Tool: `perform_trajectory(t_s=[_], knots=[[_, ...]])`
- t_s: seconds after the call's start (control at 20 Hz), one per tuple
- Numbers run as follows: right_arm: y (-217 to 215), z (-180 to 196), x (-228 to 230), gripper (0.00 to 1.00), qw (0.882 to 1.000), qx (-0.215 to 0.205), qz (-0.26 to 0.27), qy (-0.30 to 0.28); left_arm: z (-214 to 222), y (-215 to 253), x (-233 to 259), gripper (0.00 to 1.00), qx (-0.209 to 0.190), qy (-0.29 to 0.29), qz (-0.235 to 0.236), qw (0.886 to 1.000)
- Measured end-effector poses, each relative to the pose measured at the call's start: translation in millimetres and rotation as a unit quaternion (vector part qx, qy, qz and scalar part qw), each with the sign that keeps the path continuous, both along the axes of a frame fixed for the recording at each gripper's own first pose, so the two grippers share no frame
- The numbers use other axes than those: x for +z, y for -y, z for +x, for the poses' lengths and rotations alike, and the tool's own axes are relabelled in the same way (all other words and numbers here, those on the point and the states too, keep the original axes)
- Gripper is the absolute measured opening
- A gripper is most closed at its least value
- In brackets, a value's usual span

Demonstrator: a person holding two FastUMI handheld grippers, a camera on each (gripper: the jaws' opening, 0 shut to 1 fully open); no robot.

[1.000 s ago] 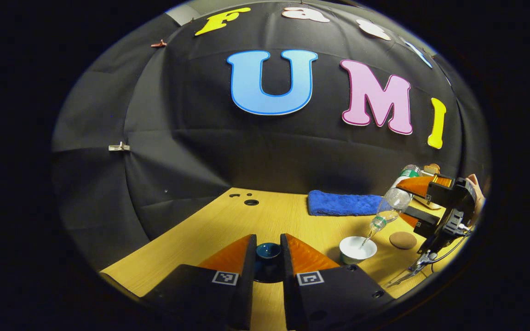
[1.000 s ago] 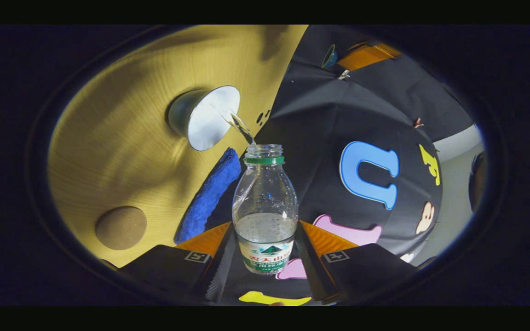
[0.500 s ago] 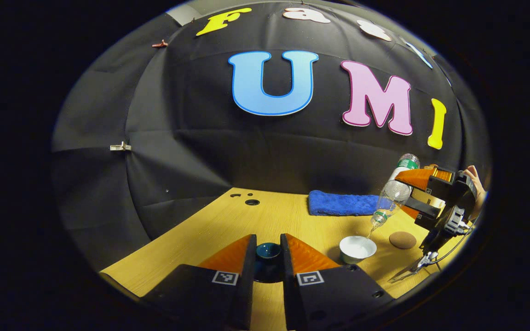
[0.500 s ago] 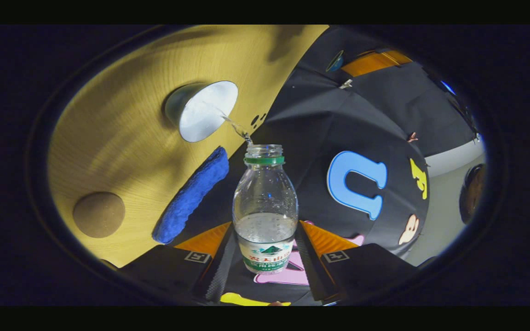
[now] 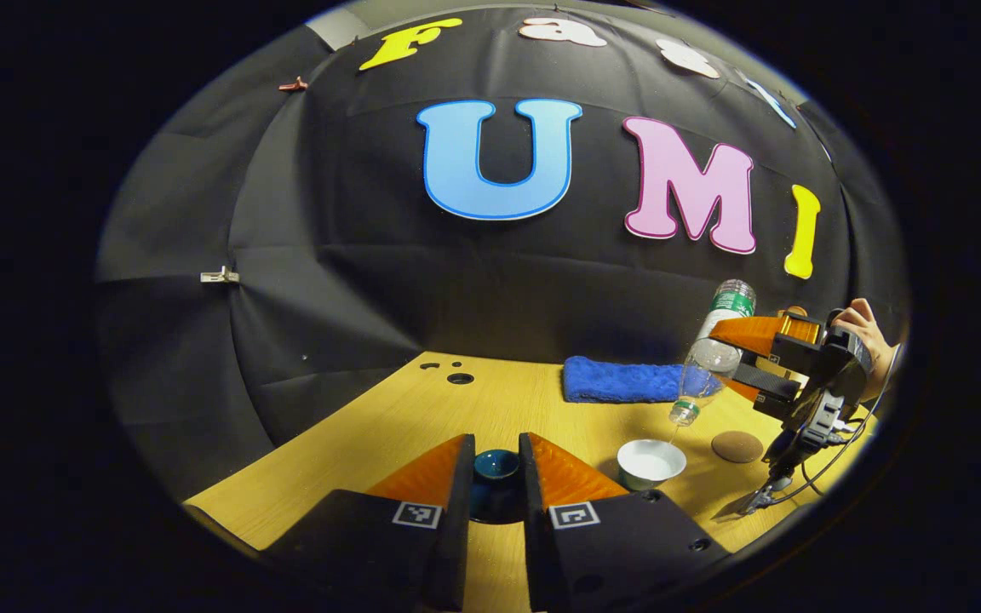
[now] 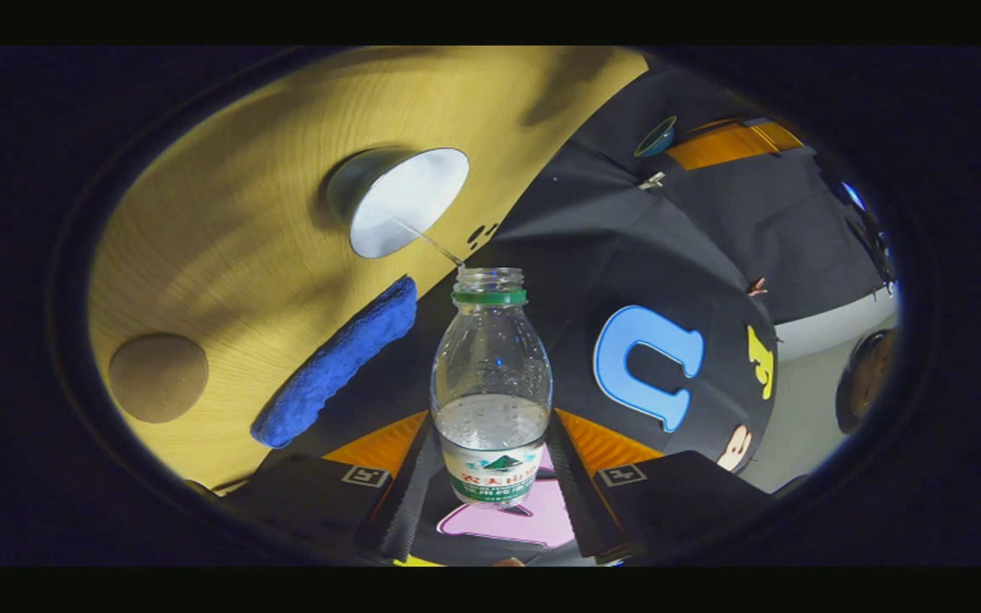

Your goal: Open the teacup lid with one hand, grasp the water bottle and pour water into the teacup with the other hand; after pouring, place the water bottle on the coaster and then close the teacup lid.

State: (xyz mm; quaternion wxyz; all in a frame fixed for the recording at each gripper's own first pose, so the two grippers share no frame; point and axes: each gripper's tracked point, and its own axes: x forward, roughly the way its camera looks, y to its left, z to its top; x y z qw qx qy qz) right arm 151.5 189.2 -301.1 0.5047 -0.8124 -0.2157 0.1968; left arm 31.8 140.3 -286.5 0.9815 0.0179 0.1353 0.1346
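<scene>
A: Pouring, then? Where is the bottle point(image 6: 490, 375)?

B: At centre bottom of the right gripper view, pinched at its label between both fingers of the right gripper point(image 6: 490, 498). Its open mouth points up the frame, and a thin stream runs from it to the cup point(image 6: 401, 200) at upper left.

A: And in the left gripper view?

B: The bottle point(image 5: 706, 358) hangs tilted, mouth down, at the right, above the cup point(image 5: 651, 464) on the table point(image 5: 388, 426). A hand point(image 5: 865, 336) at the far right edge holds the right gripper point(image 5: 733, 358).

A: The coaster?

B: At lower right, just right of the cup point(image 5: 737, 446), bare. A blue cloth point(image 5: 622, 380) lies behind them.

A: The lid?

B: At bottom centre, the left gripper point(image 5: 496, 472) has its fingers pressed on the dark lid point(image 5: 496, 466), above the table.
</scene>
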Motion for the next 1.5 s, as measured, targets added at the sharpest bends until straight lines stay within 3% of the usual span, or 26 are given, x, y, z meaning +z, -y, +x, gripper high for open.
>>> perform_trajectory(t_s=[0.15, 0.25, 0.4, 0.5, 0.55, 0.6, 0.65, 0.7, 0.9, 1.05, 1.1, 1.2, 1.35, 1.5], knots=[[5.6, -1.1, -8.0, 0.73, 0.999, -0.019, 0.028, -0.031, -0.6, 0.0, 0.1, 0.31, 0.003, -0.001, -0.003, 1.000], [14.9, -4.2, -22.5, 0.73, 0.990, -0.057, 0.093, -0.089, -0.7, 0.4, 0.7, 0.31, 0.003, 0.000, -0.003, 1.000], [12.9, -5.2, -18.4, 0.74, 0.957, -0.107, 0.209, -0.169, 3.1, 3.3, 0.4, 0.31, 0.002, 0.001, -0.002, 1.000], [8.2, -4.9, -14.0, 0.73, 0.927, -0.132, 0.277, -0.214, 4.6, 4.9, 1.4, 0.31, 0.001, 0.001, 0.001, 1.000], [7.7, -6.6, -13.8, 0.74, 0.910, -0.142, 0.310, -0.234, 5.9, 5.6, 1.9, 0.28, 0.001, 0.001, 0.002, 1.000], [10.1, -6.6, -15.2, 0.74, 0.891, -0.153, 0.343, -0.254, 8.1, 6.4, 2.6, 0.31, 0.001, 0.002, 0.004, 1.000], [12.7, -7.0, -13.8, 0.74, 0.870, -0.163, 0.377, -0.271, 9.4, 8.0, 3.0, 0.28, -0.001, 0.002, 0.004, 1.000], [14.4, -6.8, -12.0, 0.74, 0.846, -0.174, 0.413, -0.289, 11.6, 9.7, 2.8, 0.31, -0.002, 0.001, 0.004, 1.000], [34.3, -12.0, -6.9, 0.74, 0.720, -0.218, 0.556, -0.354, 20.0, 20.5, 0.5, 0.31, -0.014, -0.001, 0.004, 1.000], [46.2, -10.7, 0.3, 0.74, 0.645, -0.228, 0.627, -0.371, 28.1, 30.5, -0.1, 0.31, -0.024, -0.002, 0.007, 1.000], [53.0, -11.2, -0.6, 0.74, 0.627, -0.231, 0.643, -0.375, 31.6, 34.2, 0.0, 0.28, -0.028, -0.002, 0.005, 1.000], [64.8, -13.2, -8.5, 0.72, 0.595, -0.243, 0.664, -0.382, 37.0, 43.3, -0.5, 0.31, -0.037, -0.003, 0.005, 0.999], [82.7, -21.9, -18.2, 0.74, 0.530, -0.249, 0.707, -0.396, 45.5, 56.5, -1.3, 0.31, -0.050, -0.004, 0.008, 0.999], [101.9, -22.4, -26.0, 0.74, 0.490, -0.258, 0.738, -0.386, 51.9, 68.4, -2.7, 0.31, -0.059, -0.003, 0.003, 0.998]])
